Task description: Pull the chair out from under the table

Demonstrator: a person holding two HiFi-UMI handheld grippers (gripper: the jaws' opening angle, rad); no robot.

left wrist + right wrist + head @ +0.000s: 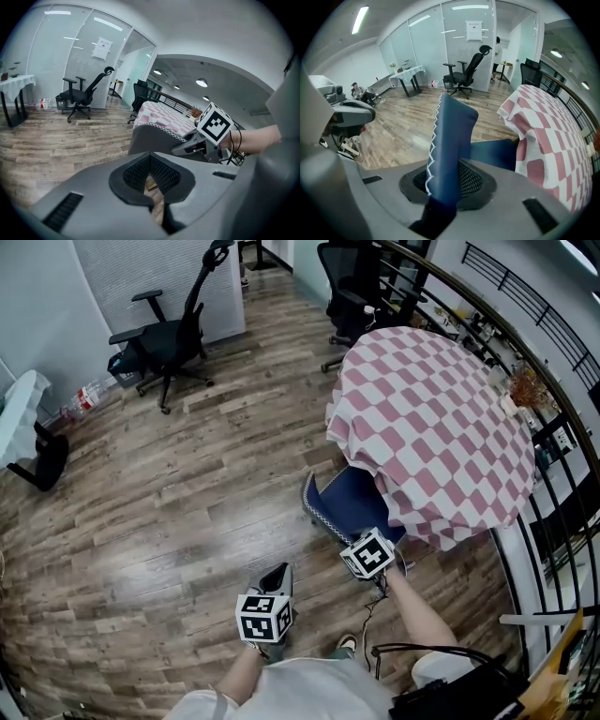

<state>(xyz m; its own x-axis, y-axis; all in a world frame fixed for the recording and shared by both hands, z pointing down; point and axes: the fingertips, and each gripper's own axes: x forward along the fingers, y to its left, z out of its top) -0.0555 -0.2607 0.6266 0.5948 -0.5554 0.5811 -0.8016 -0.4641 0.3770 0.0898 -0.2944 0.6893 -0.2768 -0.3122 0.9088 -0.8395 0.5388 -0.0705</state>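
Right gripper [446, 183] clamped on chair [454, 126] backrest; seat partly under table [431, 409]. Left gripper [150, 174] closed, empty, near. Pull straight back from table, slowly, grip firm, no twisting.

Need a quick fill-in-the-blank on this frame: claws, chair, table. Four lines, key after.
1. The right claw is shut on the backrest of the ____ chair.
2. The chair's seat is tucked ____ the table.
3. The tablecloth is checked white and ____.
4. The left claw holds ____.
Missing words: blue; under; pink; nothing.
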